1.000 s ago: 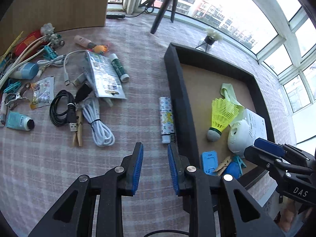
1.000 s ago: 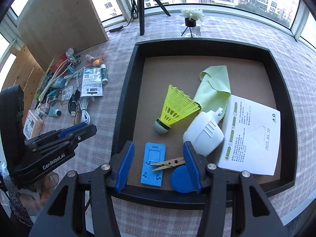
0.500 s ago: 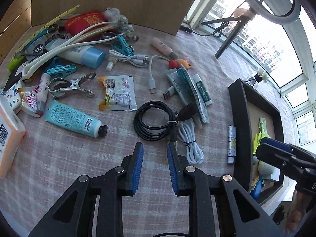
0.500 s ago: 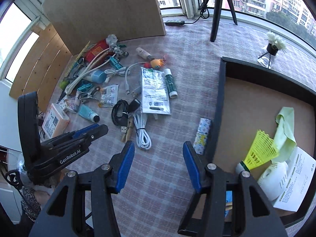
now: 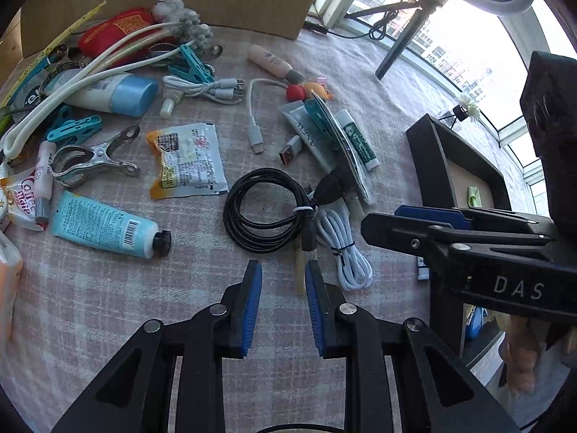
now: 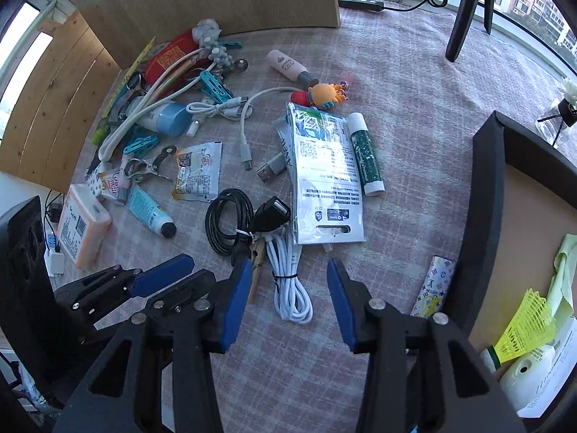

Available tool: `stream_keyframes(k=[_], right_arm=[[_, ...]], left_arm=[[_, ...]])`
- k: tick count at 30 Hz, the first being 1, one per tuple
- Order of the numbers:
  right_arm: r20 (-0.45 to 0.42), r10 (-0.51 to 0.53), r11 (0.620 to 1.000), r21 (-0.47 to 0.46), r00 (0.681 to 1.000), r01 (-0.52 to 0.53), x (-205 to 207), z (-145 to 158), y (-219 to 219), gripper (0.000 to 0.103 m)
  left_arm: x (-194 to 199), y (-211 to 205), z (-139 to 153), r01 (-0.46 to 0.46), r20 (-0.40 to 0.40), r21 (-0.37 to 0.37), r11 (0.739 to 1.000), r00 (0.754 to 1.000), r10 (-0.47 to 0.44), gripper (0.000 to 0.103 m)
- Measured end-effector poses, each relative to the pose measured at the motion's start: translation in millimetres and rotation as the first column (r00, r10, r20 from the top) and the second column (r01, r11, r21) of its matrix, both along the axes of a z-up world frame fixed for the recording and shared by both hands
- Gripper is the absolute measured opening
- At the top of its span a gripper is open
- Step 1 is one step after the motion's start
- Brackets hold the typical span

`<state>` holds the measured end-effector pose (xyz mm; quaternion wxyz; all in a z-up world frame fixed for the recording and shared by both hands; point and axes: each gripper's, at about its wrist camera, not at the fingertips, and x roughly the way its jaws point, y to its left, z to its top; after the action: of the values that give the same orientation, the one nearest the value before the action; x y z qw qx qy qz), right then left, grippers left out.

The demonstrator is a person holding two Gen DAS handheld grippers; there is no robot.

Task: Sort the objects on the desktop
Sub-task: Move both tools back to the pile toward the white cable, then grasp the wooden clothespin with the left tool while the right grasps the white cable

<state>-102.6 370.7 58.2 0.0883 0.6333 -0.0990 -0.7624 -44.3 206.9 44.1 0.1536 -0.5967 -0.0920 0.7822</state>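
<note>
Loose objects lie on a checked cloth. A coiled black cable [image 5: 265, 211] [image 6: 227, 222], a bundled white cable [image 5: 344, 245] [image 6: 290, 281] and a wooden clothespin [image 6: 255, 274] lie just ahead of both grippers. My left gripper [image 5: 283, 270] is open and empty, low over the cloth just short of the black cable. My right gripper [image 6: 286, 269] is open and empty, its fingers either side of the white cable. A black tray [image 6: 483, 216] [image 5: 427, 158] at the right holds a yellow shuttlecock [image 6: 526, 328].
Further back lie a blue tube [image 5: 104, 225], a snack packet [image 5: 187, 160], a metal clip [image 5: 95, 160], a flat white package [image 6: 324, 176], a green-labelled stick [image 6: 366, 155], teal clips and white cords. A patterned tube [image 6: 434, 287] lies against the tray wall. A cardboard board stands behind.
Both grippers have swung left from the tray to the pile of loose objects and moved closer to the cables. Both stay open and empty.
</note>
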Motion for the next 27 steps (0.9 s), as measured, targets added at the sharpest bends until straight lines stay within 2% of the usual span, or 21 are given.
stream_keyframes(k=[2,5,11,16,27], right_arm=[[0.014,0.000,1.000,0.002,1.000,0.000,1,-6,3,0.042],[0.031,0.004,1.000,-0.003,1.000,-0.004,1,-14,6,0.042],[0.046,0.022,1.000,-0.008,0.999,-0.021,0,-23,5,0.037],[0.056,0.043,0.999,-0.010,0.998,-0.042,-5,-28,-1,0.033],[0.067,0.048,0.999,0.005,0.997,-0.049,-1,-38,-3,0.022]], left_arm=[[2,10,-5,0.020,0.013,-0.003,1.000,1.000,-0.020,0.023],[2,25,-12,0.045,0.017,-0.047,0.998,0.999,-0.045,0.023],[-4,36,-17,0.051,-0.004,-0.115,0.992,0.999,-0.052,0.022],[-8,32,-18,0.033,-0.016,-0.135,0.990,0.999,-0.035,0.018],[-8,37,-19,0.052,-0.032,-0.171,0.984,0.998,-0.058,0.014]])
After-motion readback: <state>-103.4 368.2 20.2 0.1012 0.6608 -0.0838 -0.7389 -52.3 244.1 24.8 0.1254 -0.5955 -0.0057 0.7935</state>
